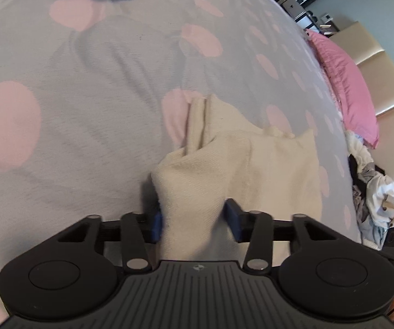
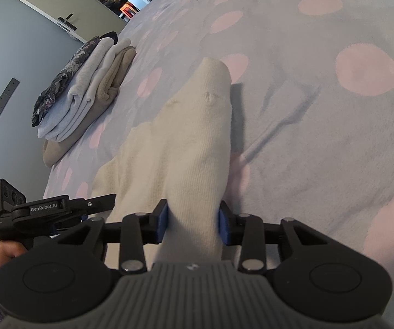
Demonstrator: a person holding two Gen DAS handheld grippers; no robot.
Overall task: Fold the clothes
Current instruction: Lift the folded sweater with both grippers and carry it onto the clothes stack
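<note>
we have the left gripper (image 1: 194,219) pinching one bunched end of the cream garment (image 1: 240,161), its blue pads pressed into the cloth, and the right gripper (image 2: 192,220) clamped the same way on another part of it. the garment trails forward onto the bed (image 1: 87,96) with its pink-dotted cover. a stack of folded clothes (image 2: 87,87) sits near the bed's edge.

Polka-dot bedspread (image 1: 92,115), pink pillow (image 1: 345,82), beige padded headboard (image 1: 380,63), grey walls (image 2: 18,44).
</note>
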